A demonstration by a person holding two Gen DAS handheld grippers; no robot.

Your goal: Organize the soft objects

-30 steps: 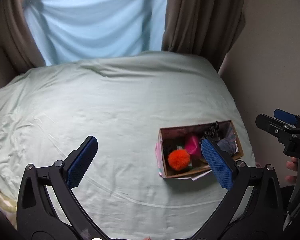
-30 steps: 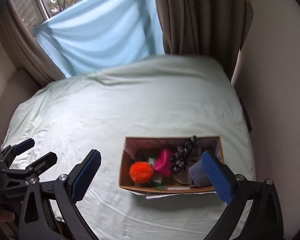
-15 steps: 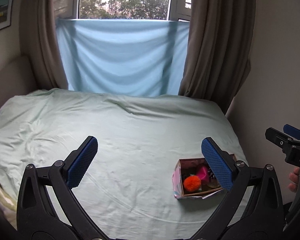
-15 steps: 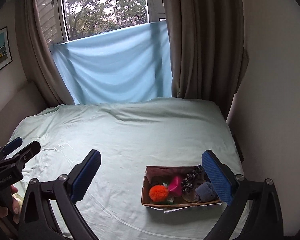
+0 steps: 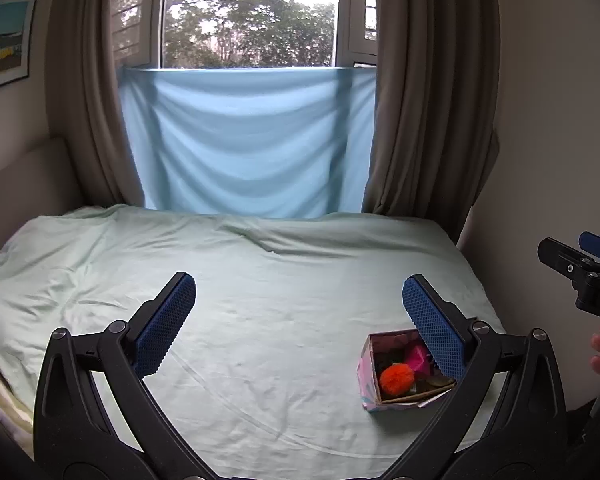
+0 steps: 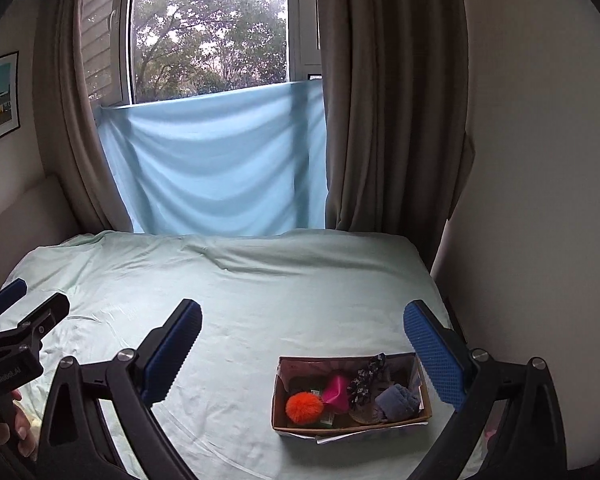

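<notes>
The cardboard box [image 6: 352,396] sits low and right of centre in the right wrist view, on the pale green bed [image 6: 260,300], holding an orange pom-pom [image 6: 303,408], a pink piece [image 6: 336,390] and a blue-grey cloth [image 6: 398,400]. Your right gripper [image 6: 304,340] and left gripper [image 5: 300,320] hang wide apart, empty. Drop toward one item, centre it between the pads, and avoid the box wall.
</notes>
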